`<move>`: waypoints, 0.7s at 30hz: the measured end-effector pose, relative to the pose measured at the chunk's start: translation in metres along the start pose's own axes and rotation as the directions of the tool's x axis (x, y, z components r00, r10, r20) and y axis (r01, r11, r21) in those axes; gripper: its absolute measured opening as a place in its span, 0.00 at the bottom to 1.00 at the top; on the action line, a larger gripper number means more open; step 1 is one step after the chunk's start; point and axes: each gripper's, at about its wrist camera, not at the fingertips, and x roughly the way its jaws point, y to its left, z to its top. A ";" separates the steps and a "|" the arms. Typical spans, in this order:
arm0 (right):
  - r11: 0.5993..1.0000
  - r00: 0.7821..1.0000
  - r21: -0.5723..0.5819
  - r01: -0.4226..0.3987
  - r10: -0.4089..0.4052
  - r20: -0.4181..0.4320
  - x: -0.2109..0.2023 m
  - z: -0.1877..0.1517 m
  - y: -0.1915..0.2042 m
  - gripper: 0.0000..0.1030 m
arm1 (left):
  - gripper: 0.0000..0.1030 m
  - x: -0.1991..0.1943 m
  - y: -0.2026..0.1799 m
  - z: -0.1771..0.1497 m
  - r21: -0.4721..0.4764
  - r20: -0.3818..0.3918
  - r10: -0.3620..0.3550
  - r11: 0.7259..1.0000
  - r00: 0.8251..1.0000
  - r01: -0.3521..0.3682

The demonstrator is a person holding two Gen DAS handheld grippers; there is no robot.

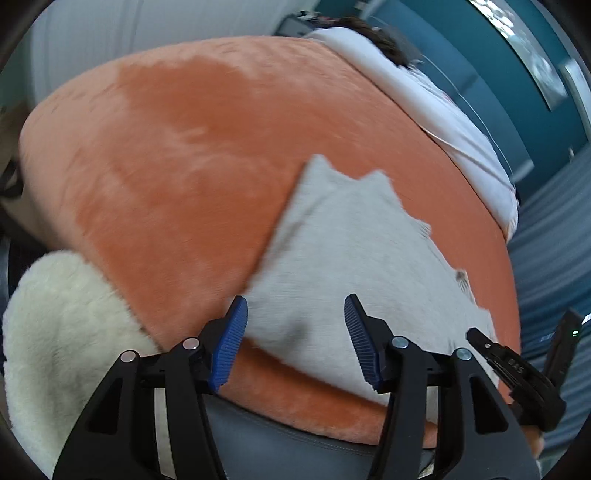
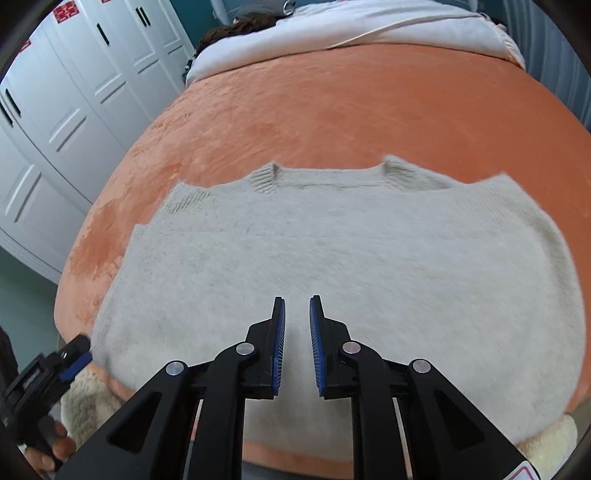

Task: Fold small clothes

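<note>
Grey knit vest lay flat; left gripper wide apart, right gripper narrowly apart; hem corners should be pinched squarely.

The knitted top is pale grey-beige, uniform in colour, with a ribbed knit pattern at the neckline. It lies on a blanket of plain salmon orange plush, showing lighter and darker patches in the nap. The blanket's underside is cream-white fleece. The bedding at the far end is white. The left gripper and the right gripper are black, each with blue ribbed finger pads and silver pivot pins. The wardrobe doors are white with black handles and red stickers. The wall is teal.
</note>
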 end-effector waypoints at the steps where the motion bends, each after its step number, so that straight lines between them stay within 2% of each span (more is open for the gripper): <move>1: 1.000 1.000 -0.001 0.000 0.000 -0.020 0.012 0.003 0.004 0.13 | 0.51 0.002 0.008 0.000 -0.027 -0.008 0.003 1.000 1.000 -0.003; 4: 1.000 0.994 0.002 0.020 -0.020 -0.110 0.049 0.002 0.008 0.13 | 0.54 0.013 0.021 0.001 -0.086 -0.047 -0.033 0.996 0.998 0.029; 6: 0.999 0.995 -0.022 0.029 -0.031 -0.092 0.054 0.002 0.011 0.12 | 0.63 0.027 0.022 -0.001 -0.124 -0.086 -0.076 0.990 0.993 0.064; 8: 0.999 0.994 -0.021 0.031 -0.033 -0.103 0.054 0.004 0.011 0.12 | 0.66 0.041 0.019 -0.004 -0.150 -0.116 -0.113 0.984 0.987 0.095; 11: 0.999 0.994 -0.034 0.024 -0.027 -0.109 0.054 0.005 0.009 0.12 | 0.74 0.049 0.012 -0.003 -0.151 -0.093 -0.104 0.984 0.990 0.090; 12: 0.999 0.994 -0.029 0.018 -0.021 -0.107 0.054 0.005 0.008 0.12 | 0.71 0.050 0.009 -0.001 -0.145 -0.090 -0.096 0.986 0.991 0.082; 13: 1.000 0.994 -0.028 0.013 -0.016 -0.104 0.055 0.005 0.006 0.12 | 0.62 0.050 0.005 0.001 -0.132 -0.089 -0.099 0.987 0.991 0.087; 14: 1.000 0.995 -0.026 0.010 -0.013 -0.101 0.056 0.005 0.005 0.12 | 0.41 0.051 -0.001 0.004 -0.107 -0.095 -0.102 0.990 0.990 0.092; 15: 1.000 0.995 -0.023 0.005 -0.007 -0.096 0.055 0.004 0.004 0.12 | 0.25 0.052 -0.005 0.007 -0.090 -0.107 -0.113 0.991 0.988 0.103; 17: 1.000 0.996 -0.014 -0.012 0.011 -0.084 0.054 0.003 0.001 0.12 | 0.20 0.043 -0.020 0.013 -0.052 -0.091 -0.144 0.989 0.985 0.140; 19: 0.999 0.996 0.004 -0.048 0.048 -0.071 0.050 0.001 -0.005 0.12 | 0.19 0.020 -0.055 0.020 0.062 -0.041 -0.177 0.982 0.983 0.179; 21: 0.995 0.994 0.046 -0.093 0.095 -0.051 0.037 0.001 -0.015 0.11 | 0.18 -0.005 -0.098 0.021 0.182 -0.006 -0.224 0.958 0.975 0.221</move>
